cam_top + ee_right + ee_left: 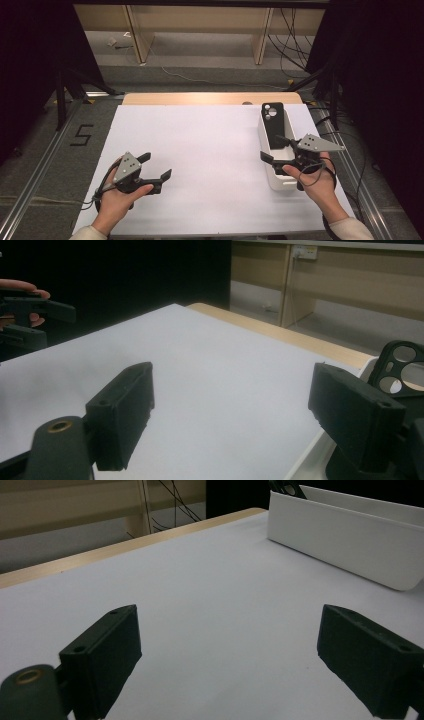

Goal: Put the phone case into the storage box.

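Note:
A black phone case (273,122) leans upright in a narrow white bin (280,184) at the table's right side; its camera cutouts also appear in the right gripper view (400,365). My right gripper (274,148) hovers at the bin's near end with its jaws wide apart and nothing between them (230,415). My left gripper (159,166) rests low over the white table top (200,145) at the front left, open and empty (227,665). The bin's side wall (345,540) stands off to its far right.
A wooden strip (210,98) borders the table's far edge. Metal rails run along both sides of the table, and black cables (295,40) lie on the floor beyond. The left gripper (30,315) shows far off in the right gripper view.

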Demonstrator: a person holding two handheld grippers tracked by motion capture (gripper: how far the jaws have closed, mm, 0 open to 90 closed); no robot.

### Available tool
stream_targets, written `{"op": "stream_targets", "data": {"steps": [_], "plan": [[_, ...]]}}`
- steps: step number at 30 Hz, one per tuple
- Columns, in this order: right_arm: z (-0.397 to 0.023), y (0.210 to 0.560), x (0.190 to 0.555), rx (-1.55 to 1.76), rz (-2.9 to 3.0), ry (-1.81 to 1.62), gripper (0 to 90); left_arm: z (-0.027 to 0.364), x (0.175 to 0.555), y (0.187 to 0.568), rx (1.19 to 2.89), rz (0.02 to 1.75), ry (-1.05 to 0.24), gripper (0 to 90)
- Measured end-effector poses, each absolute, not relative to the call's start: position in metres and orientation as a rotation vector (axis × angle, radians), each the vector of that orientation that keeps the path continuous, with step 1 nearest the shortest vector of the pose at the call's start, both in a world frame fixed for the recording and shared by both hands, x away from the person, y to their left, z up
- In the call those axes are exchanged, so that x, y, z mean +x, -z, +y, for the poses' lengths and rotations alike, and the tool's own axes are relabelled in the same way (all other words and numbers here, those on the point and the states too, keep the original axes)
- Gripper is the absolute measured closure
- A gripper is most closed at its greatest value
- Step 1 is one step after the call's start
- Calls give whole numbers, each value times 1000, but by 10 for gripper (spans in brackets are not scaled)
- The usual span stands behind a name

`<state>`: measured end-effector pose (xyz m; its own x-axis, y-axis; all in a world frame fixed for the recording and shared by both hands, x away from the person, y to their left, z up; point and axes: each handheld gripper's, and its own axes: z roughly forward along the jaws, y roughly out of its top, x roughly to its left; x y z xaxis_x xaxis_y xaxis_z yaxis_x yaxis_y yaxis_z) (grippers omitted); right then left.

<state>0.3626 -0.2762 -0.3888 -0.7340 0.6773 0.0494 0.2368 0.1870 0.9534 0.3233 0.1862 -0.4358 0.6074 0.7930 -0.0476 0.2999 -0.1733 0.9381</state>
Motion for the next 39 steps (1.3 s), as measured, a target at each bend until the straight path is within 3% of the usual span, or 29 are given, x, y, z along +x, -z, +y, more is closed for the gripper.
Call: {"op": "stream_targets", "data": {"steps": [39], "plan": [[-295,404,341,864,2045,-1533,158,188,323,433,1742,910,-603,50]]}}
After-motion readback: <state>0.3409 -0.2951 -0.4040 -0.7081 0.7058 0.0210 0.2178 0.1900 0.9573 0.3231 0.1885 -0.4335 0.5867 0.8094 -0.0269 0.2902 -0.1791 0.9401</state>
